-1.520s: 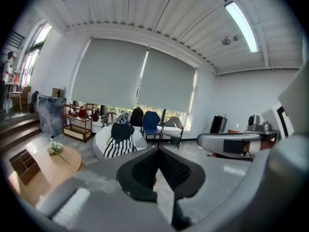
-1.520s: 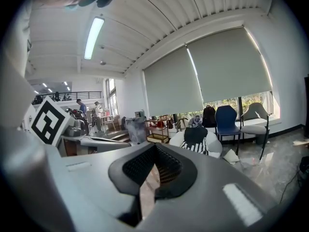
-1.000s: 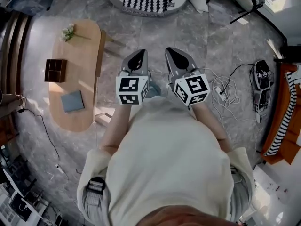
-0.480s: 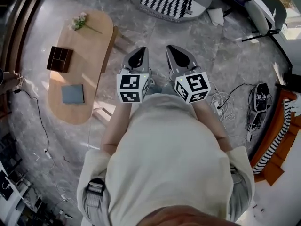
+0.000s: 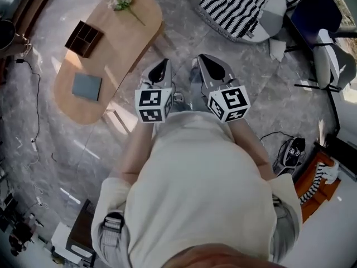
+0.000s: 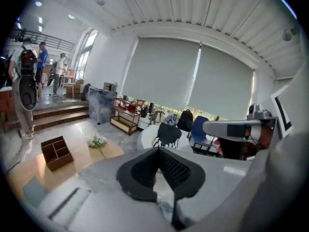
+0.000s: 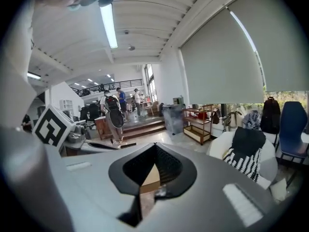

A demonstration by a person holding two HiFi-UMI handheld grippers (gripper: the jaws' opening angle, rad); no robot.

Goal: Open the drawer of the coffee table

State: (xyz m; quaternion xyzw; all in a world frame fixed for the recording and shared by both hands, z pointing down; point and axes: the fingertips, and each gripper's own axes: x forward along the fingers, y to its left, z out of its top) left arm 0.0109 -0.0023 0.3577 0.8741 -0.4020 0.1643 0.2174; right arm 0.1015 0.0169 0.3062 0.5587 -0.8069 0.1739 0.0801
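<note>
The oval wooden coffee table (image 5: pixel 111 43) stands on the marble floor at the upper left of the head view. I cannot make out its drawer from above. On its top lie a dark compartment box (image 5: pixel 83 38), a grey-blue book (image 5: pixel 87 86) and a sprig of flowers (image 5: pixel 124 1). My left gripper (image 5: pixel 161 66) and right gripper (image 5: pixel 206 60) hang side by side in front of my body, right of the table and clear of it. Both are shut with nothing between the jaws. The left gripper view shows the table (image 6: pixel 29 170) at lower left beyond the shut left gripper (image 6: pixel 158 149).
A round white seat with a striped cushion (image 5: pixel 237 7) and a blue chair (image 5: pixel 315 18) stand beyond the grippers. A cable (image 5: pixel 34 110) runs along the floor left of the table. People (image 7: pixel 112 115) stand by steps at the far side of the room.
The whole head view has swung: the table has slid from the left edge toward the upper middle and turned slantwise. Both grippers have kept side by side in front of the body, still shut.
</note>
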